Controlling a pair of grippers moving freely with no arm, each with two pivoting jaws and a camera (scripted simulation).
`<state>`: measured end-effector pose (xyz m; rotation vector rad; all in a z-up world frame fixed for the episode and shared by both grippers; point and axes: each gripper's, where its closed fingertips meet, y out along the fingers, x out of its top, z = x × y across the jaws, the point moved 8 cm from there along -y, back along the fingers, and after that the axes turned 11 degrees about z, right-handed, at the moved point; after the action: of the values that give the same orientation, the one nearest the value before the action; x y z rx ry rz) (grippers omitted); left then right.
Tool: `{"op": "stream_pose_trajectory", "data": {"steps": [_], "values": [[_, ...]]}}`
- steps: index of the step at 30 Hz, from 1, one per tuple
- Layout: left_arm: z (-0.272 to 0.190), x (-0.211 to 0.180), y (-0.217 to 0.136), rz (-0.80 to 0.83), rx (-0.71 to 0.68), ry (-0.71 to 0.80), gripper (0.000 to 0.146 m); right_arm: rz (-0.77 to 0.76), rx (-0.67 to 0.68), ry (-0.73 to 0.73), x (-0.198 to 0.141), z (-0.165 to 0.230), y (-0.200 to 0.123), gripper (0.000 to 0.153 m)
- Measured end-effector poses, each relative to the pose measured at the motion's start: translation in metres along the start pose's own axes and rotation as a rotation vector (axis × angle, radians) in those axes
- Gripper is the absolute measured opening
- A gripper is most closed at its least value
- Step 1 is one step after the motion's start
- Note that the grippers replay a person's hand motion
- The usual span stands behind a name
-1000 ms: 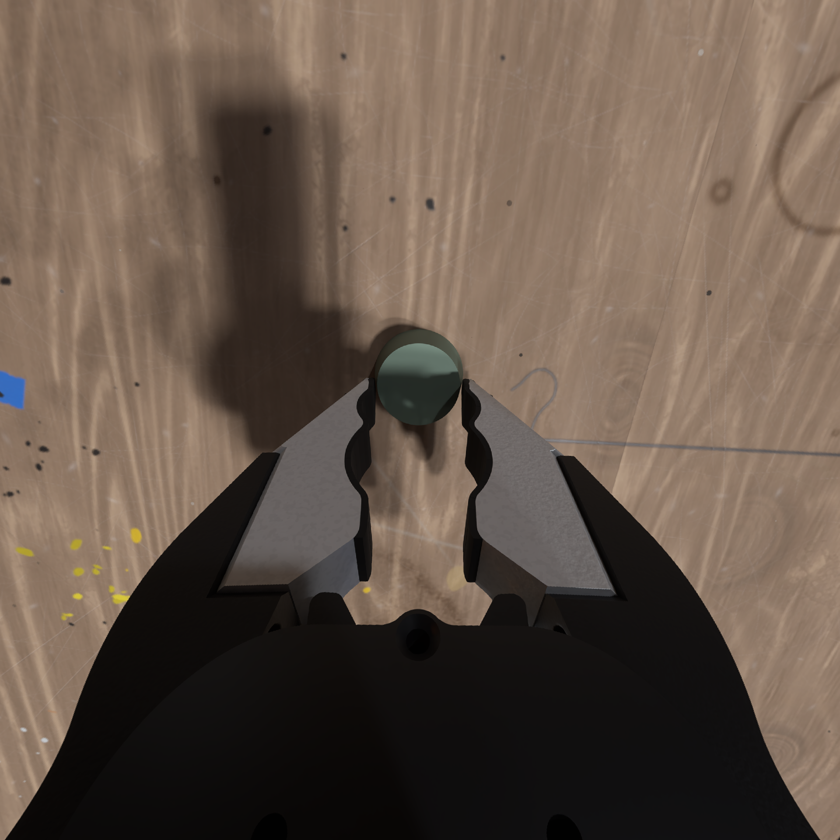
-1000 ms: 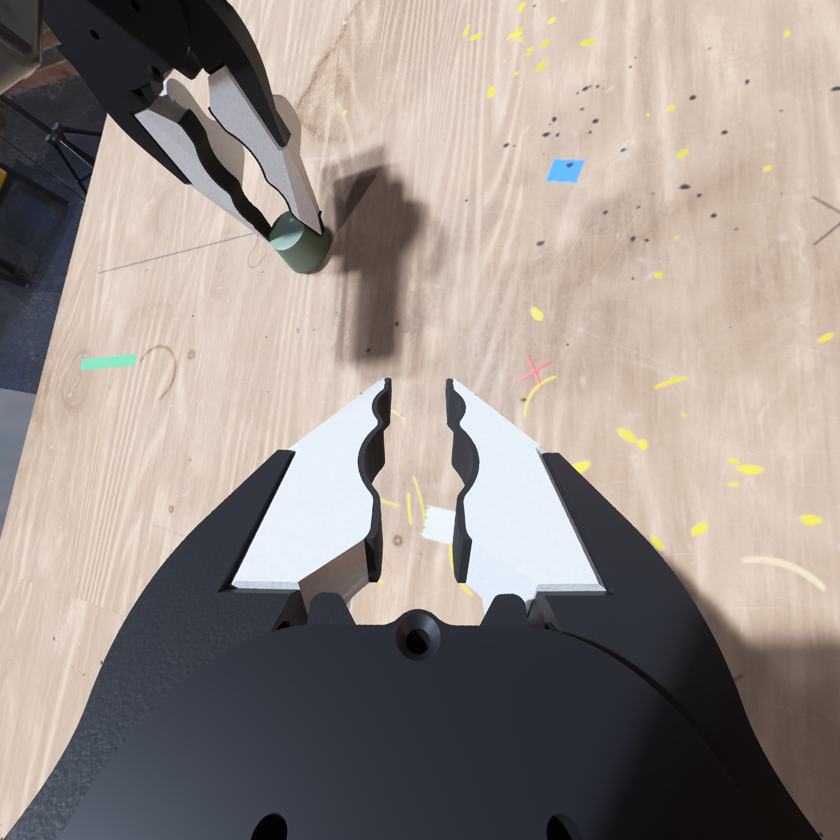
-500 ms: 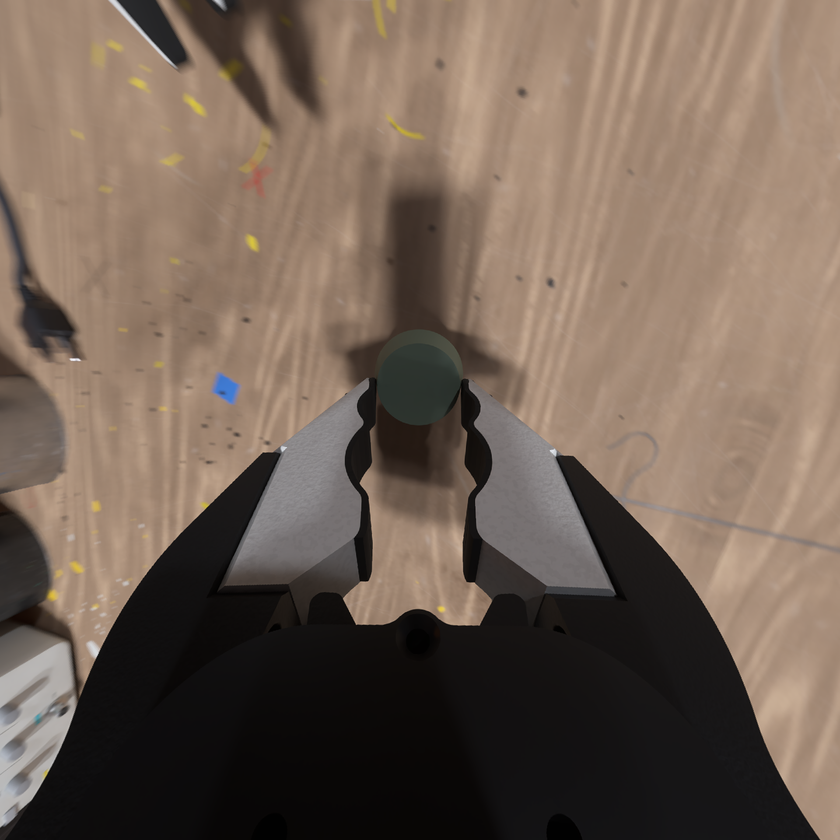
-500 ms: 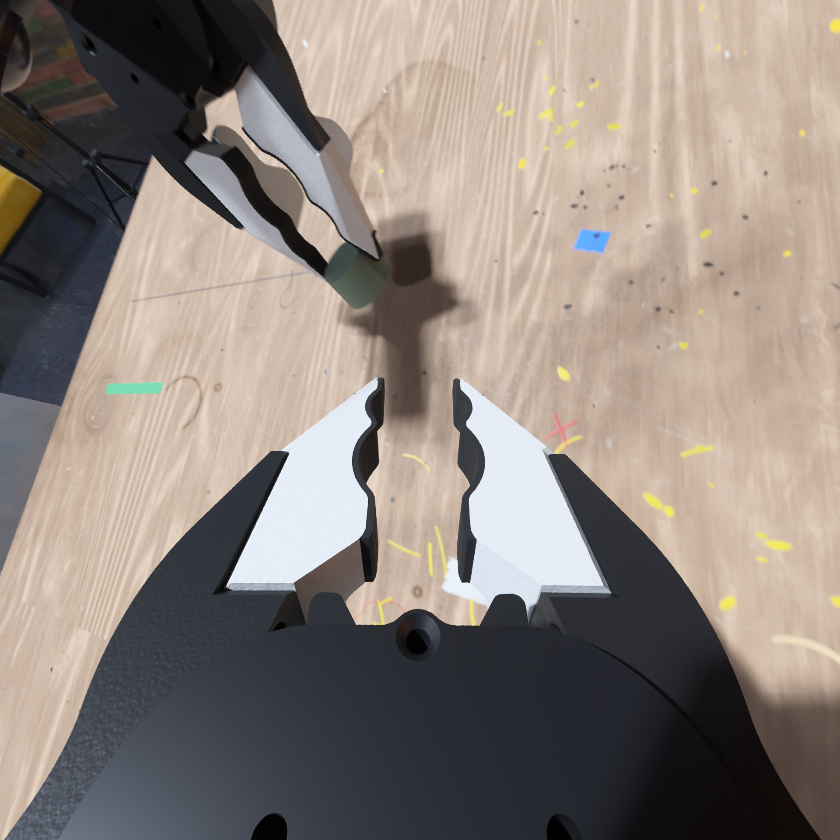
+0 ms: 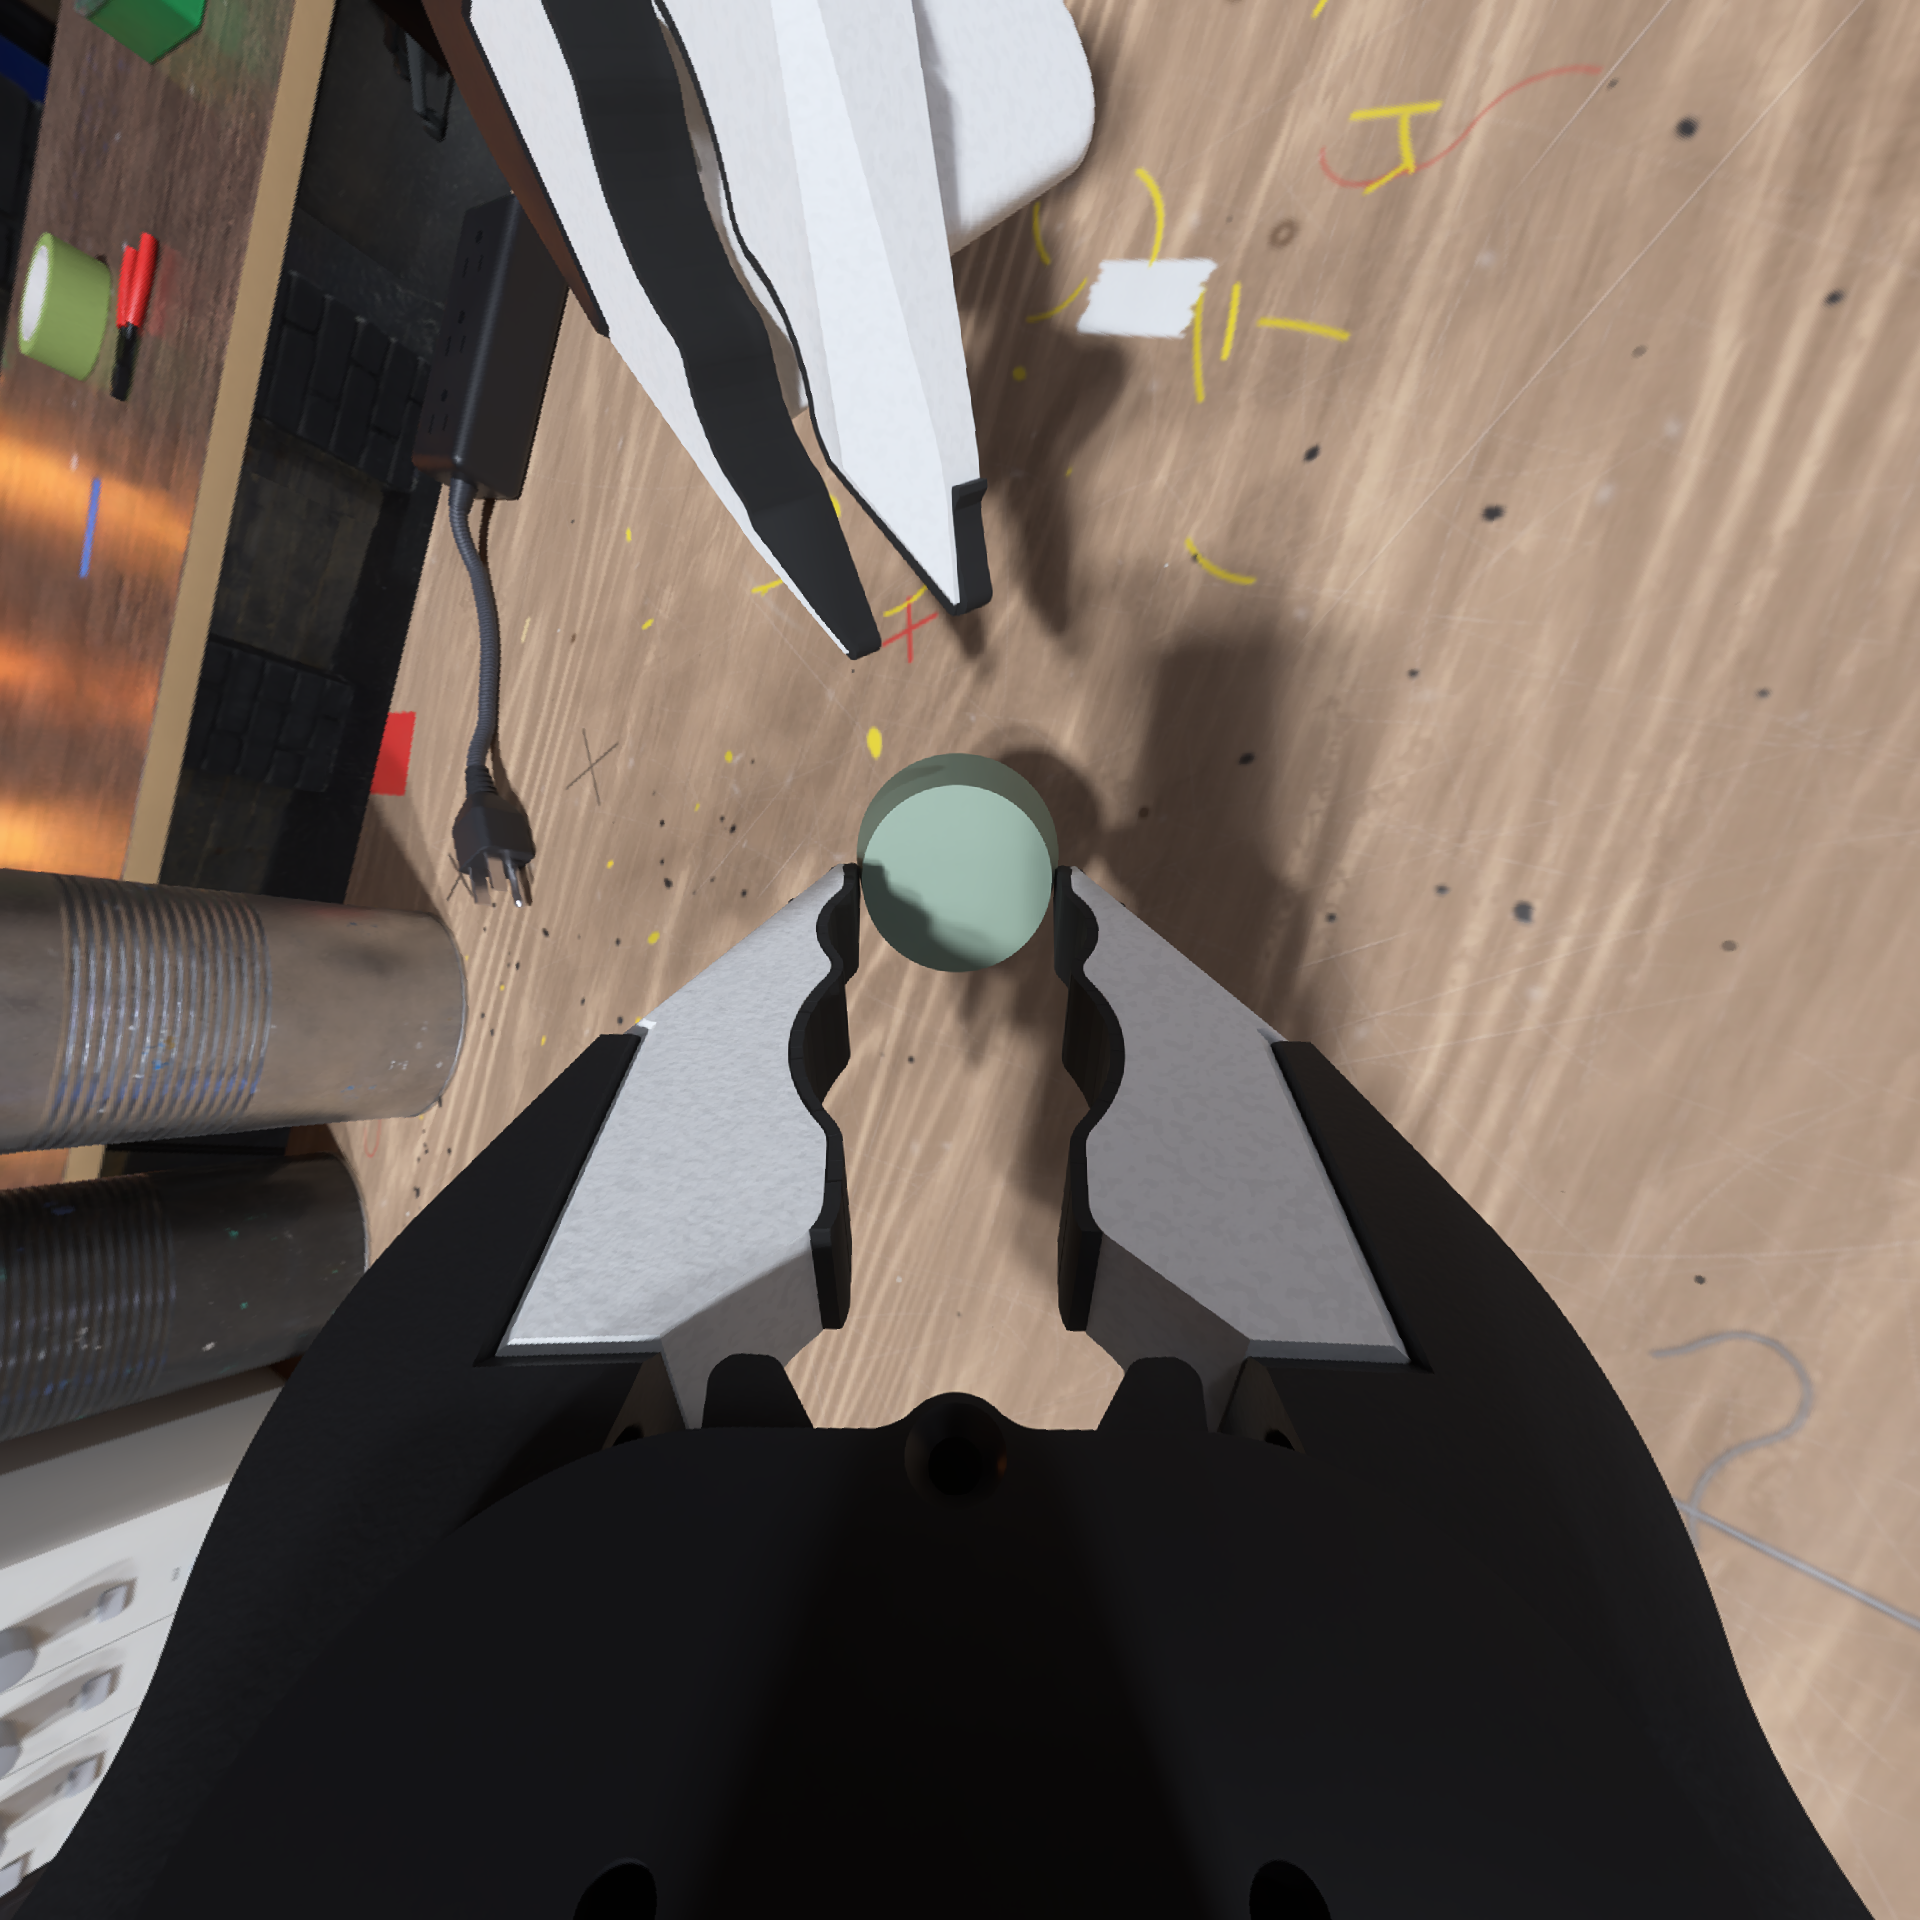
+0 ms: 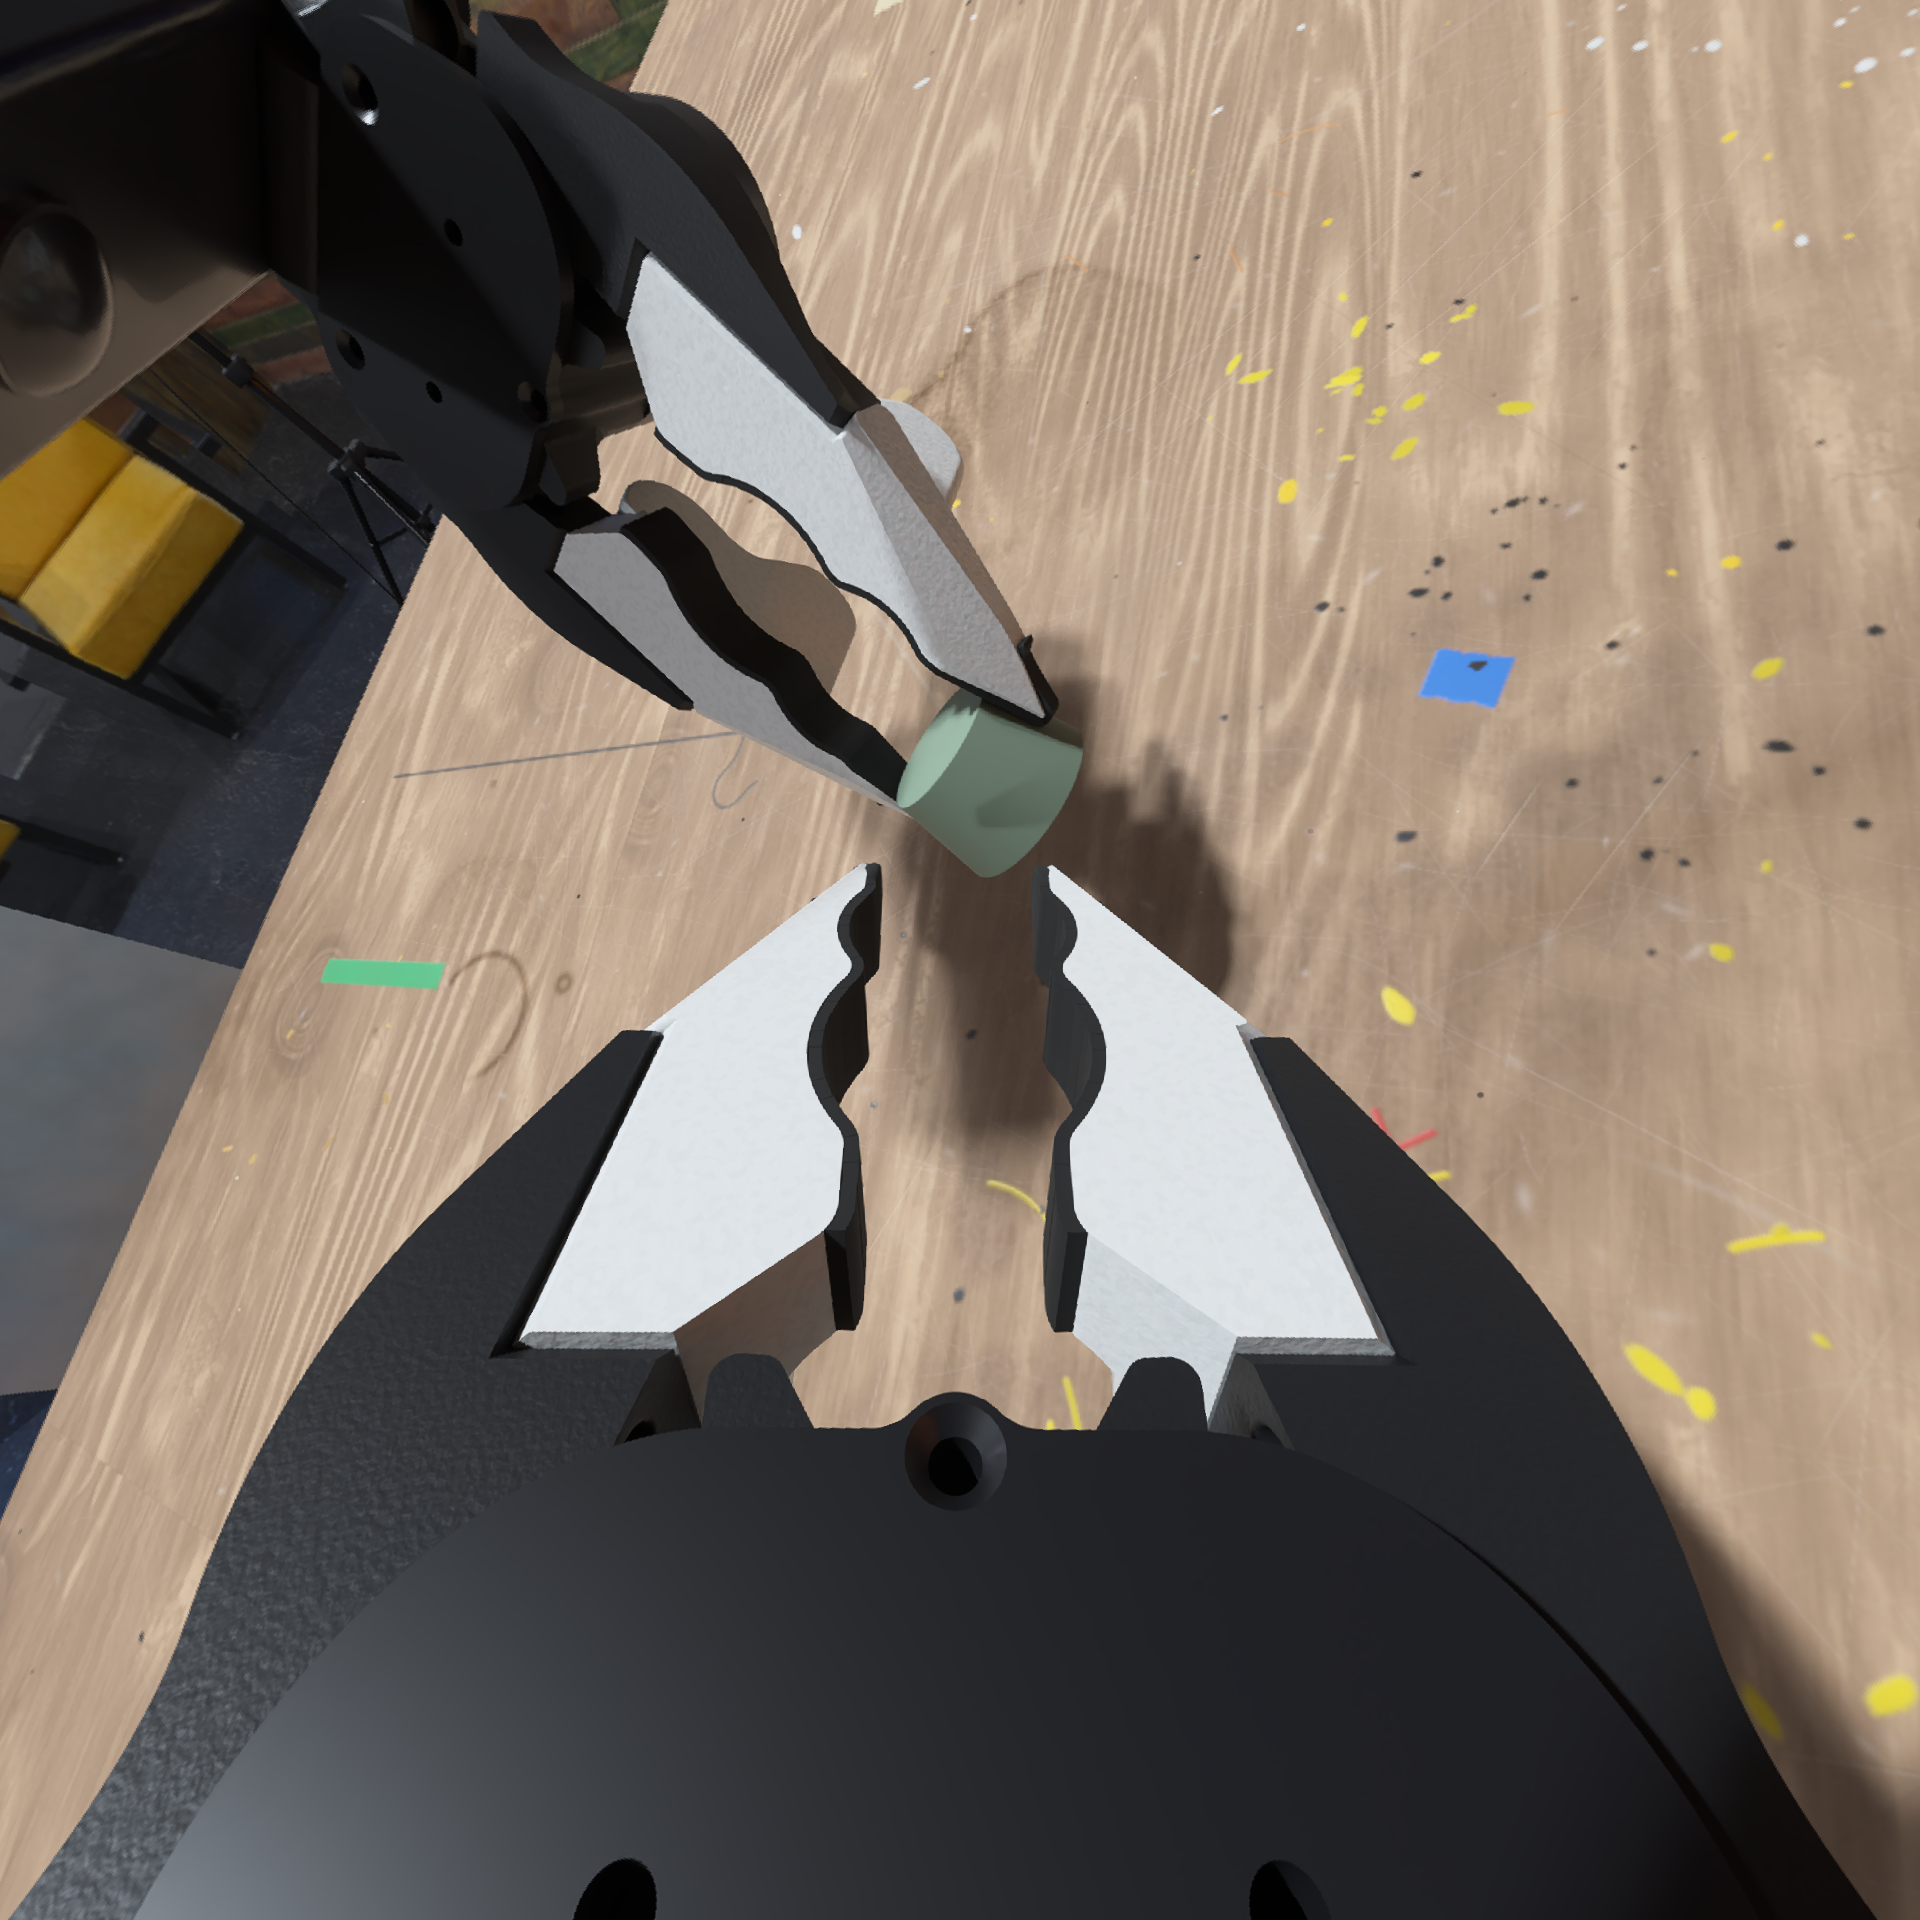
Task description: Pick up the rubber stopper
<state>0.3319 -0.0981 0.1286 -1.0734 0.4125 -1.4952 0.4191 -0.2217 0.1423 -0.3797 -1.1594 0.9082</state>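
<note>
The rubber stopper (image 5: 956, 862) is a short pale green cylinder. My left gripper (image 5: 956, 883) is shut on it at the fingertips and holds it above the wooden table (image 5: 1558, 727). In the right wrist view the stopper (image 6: 992, 795) is tilted on its side in the left gripper (image 6: 966, 743), clear of the table, with its shadow below. My right gripper (image 6: 958, 878) is open and empty, its tips just short of the stopper. It also shows in the left wrist view (image 5: 914, 621), pointing at the stopper from the far side.
Two metal pipes (image 5: 208, 1008) lie at the left, with a white switch box (image 5: 62, 1662) below them. A black power cord and plug (image 5: 494, 842) lie near the table's edge. The table's left edge (image 6: 343, 727) drops to the floor. Paint flecks and tape scraps dot the wood.
My left gripper has lifted the stopper off the table, tilted it and carried it toward the right gripper. The two grippers now stand close, tip to tip.
</note>
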Motion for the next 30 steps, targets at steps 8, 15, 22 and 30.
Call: {"op": "stream_pose_trajectory", "data": {"steps": [8,15,22,30], "values": [[0.002,0.001,-0.002,-0.037,0.042,-0.004,0.037,-0.032,-0.018,0.013,0.001,-0.001,-0.004,0.017],[0.005,0.002,-0.005,-0.081,0.056,-0.023,0.037,-0.036,-0.021,0.008,0.001,-0.002,-0.004,0.006],[0.007,0.001,-0.005,-0.102,0.065,-0.04,0.037,-0.074,-0.05,0.047,0.002,-0.008,-0.009,0.016],[0.009,0.001,-0.005,-0.131,0.071,-0.057,0.037,-0.088,-0.017,0.071,0.0,-0.011,-0.007,0.024]]}}
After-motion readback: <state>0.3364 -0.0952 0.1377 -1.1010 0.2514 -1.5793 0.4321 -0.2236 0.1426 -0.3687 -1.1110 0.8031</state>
